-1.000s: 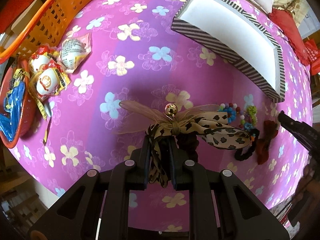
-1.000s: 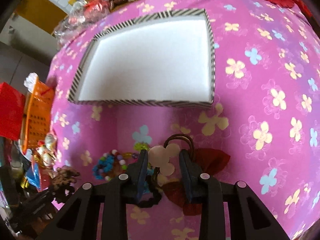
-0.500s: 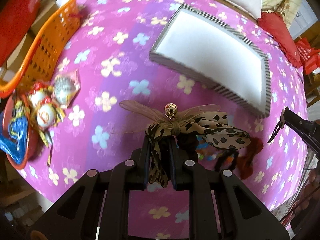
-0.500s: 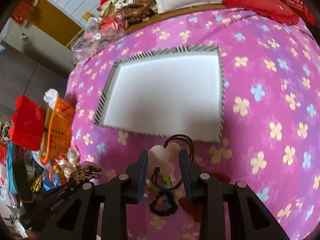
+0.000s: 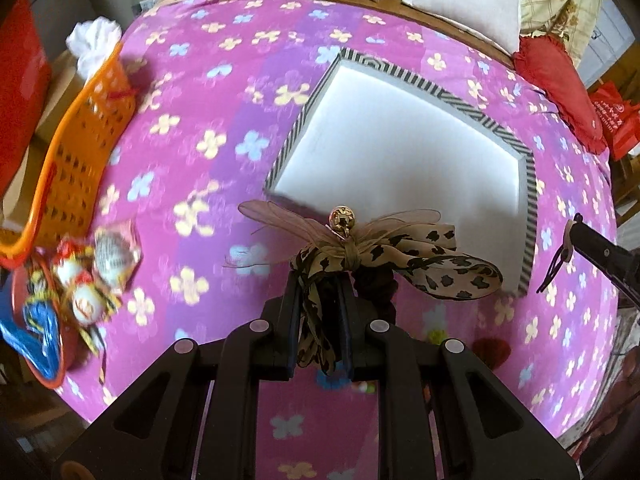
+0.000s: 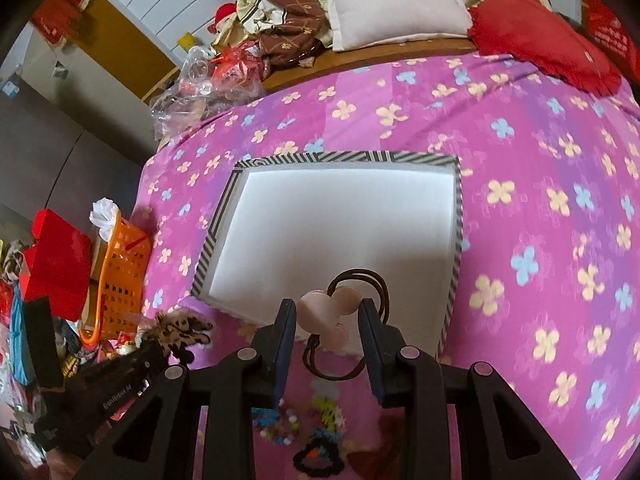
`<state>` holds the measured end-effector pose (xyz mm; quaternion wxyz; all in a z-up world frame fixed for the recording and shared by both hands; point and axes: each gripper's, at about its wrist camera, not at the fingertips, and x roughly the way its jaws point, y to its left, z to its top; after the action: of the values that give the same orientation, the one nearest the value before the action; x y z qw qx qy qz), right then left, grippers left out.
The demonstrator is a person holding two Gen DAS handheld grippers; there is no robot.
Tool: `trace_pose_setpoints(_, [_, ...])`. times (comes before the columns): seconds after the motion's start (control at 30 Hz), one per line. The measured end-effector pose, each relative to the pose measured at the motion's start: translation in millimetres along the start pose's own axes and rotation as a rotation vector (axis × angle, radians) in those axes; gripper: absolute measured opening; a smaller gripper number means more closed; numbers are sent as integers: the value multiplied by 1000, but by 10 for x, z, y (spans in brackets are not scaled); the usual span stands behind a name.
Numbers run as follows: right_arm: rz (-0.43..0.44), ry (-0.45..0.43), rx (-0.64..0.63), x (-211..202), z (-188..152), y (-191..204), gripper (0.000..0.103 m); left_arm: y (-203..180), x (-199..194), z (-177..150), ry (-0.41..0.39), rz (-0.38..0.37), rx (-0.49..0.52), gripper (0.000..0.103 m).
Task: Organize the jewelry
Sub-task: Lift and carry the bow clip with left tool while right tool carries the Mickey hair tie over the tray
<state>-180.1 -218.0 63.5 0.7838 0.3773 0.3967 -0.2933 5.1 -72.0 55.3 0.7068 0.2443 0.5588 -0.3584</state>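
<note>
My left gripper (image 5: 318, 284) is shut on a leopard-print bow hair tie (image 5: 400, 254) with a gold bead, held above the purple flowered cloth near the front left corner of the striped white-lined box (image 5: 404, 152). My right gripper (image 6: 326, 316) is shut on a pink flower hair tie (image 6: 326, 314) with a brown elastic loop, held above the box's (image 6: 340, 232) near edge. Beaded bracelets (image 6: 280, 426) and a black scrunchie (image 6: 318, 458) lie on the cloth below the right gripper. The left gripper with the bow (image 6: 176, 330) also shows at the left of the right wrist view.
An orange basket (image 5: 76, 160) stands at the table's left edge, with wrapped snacks (image 5: 96, 272) and a red bowl (image 5: 36, 332) beside it. A red cushion (image 6: 540, 36), a white pillow (image 6: 392, 0) and plastic bags (image 6: 208, 76) lie beyond the table.
Both grippers have risen and moved toward the box, each lifting its hair tie off the cloth. The rest of the jewelry pile stays on the cloth.
</note>
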Motion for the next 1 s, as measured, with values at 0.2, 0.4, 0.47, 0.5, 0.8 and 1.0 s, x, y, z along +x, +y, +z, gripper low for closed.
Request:
trace_pose_setpoints(0.2, [-15, 8, -33, 170, 151, -46, 31, -136, 77, 304, -35, 31, 12, 15])
trace_pose_setpoints(0.4, [-27, 27, -43, 363, 260, -113, 31, -275, 213, 538, -49, 55, 36, 15])
trace_pose_setpoints(0.47, [-29, 36, -42, 441, 273, -142, 31, -312, 268, 599, -48, 60, 42, 15])
trace_pose_setpoints(0.5, [-32, 44, -41, 489, 279, -153, 31, -333, 301, 631, -46, 64, 45, 15])
trace_pose_setpoints(0.8, [-42, 116, -33, 938, 292, -272, 31, -402, 759, 833, -6, 100, 56, 15])
trace_pose_setpoints(1.0, [-49, 156, -35, 1185, 240, -312, 31, -352, 1045, 903, 42, 94, 23, 15])
